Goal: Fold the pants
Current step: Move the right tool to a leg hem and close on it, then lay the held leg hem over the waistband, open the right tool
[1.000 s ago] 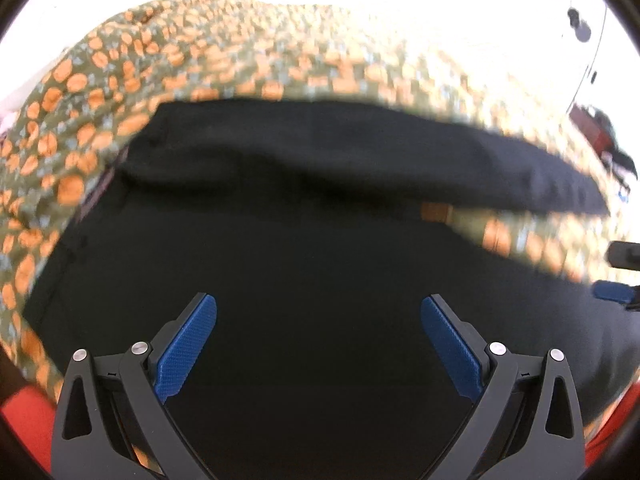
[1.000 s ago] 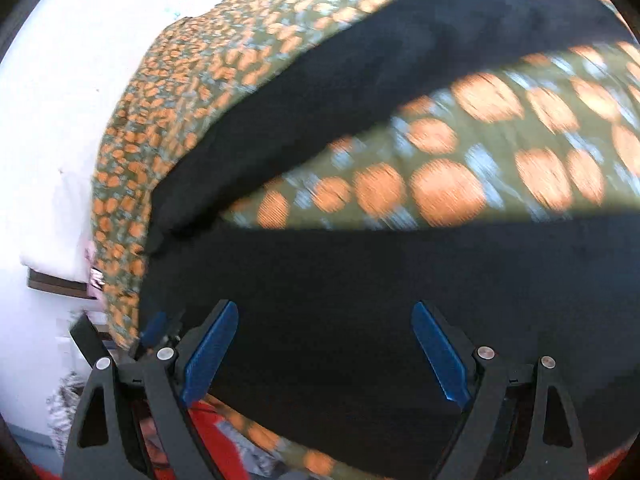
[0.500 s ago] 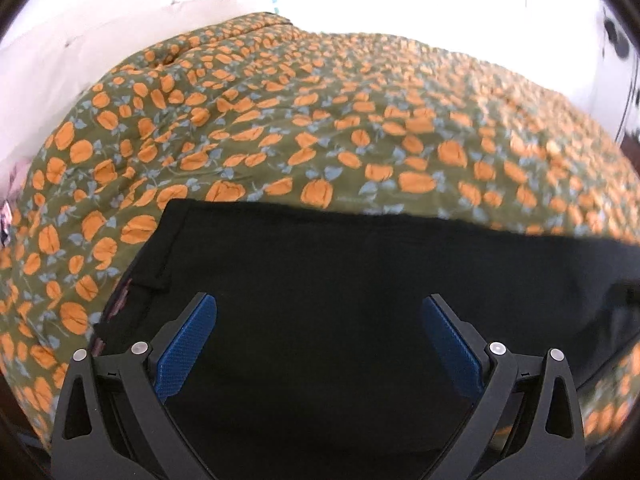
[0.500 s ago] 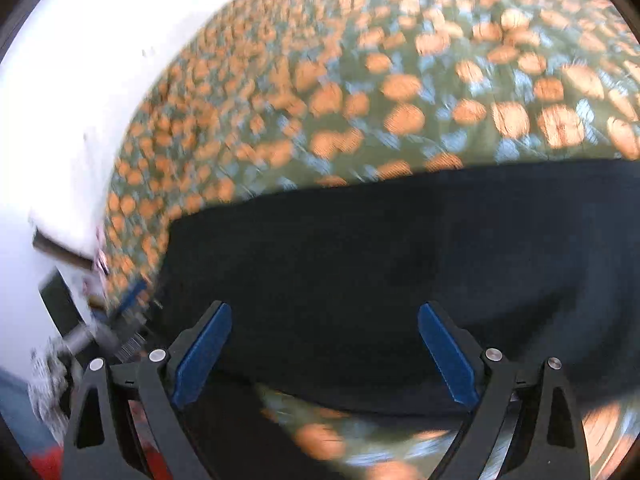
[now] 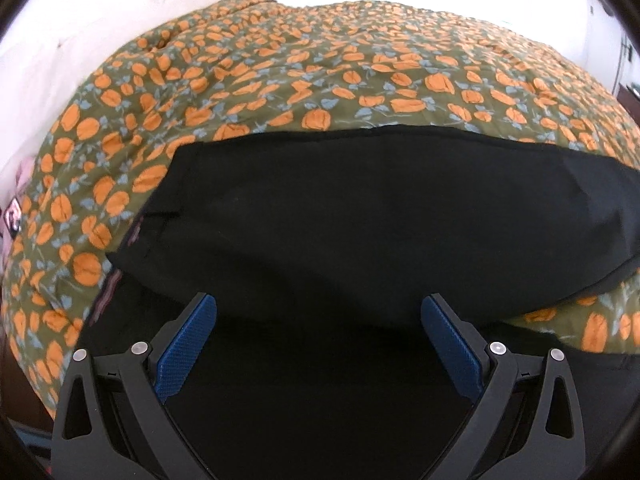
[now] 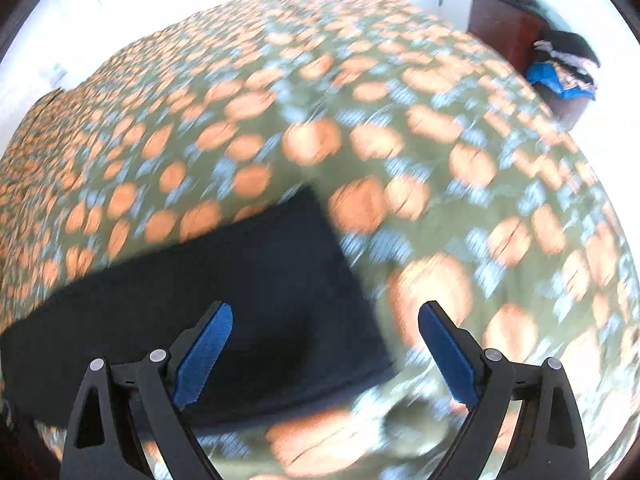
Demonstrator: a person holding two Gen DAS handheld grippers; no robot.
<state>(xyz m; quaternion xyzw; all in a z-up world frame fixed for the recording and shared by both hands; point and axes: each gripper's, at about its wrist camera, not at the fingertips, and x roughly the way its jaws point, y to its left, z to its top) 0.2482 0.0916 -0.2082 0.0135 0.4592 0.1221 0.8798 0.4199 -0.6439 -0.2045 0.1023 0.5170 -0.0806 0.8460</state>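
Black pants [image 5: 360, 216] lie flat on a bed with an olive, orange-patterned bedspread [image 5: 320, 60]. In the left wrist view the waist end with a pocket seam is at the left and one leg lies folded over the other. My left gripper [image 5: 318, 340] is open and empty, just above the pants. In the right wrist view, which is blurred, the leg end of the pants [image 6: 240, 280] reaches a corner near the middle. My right gripper [image 6: 324, 344] is open and empty above that leg end and the bedspread [image 6: 440, 160].
A dark wooden cabinet [image 6: 504, 36] with a pile of clothes [image 6: 564, 68] stands beyond the bed at the upper right. White walls surround the bed. The bed's left edge [image 5: 24, 240] drops off near a pink item.
The far leg has come to lie over the near one. My left gripper has pulled back slightly. My right gripper has swung right, from the middle of the pants to the leg end.
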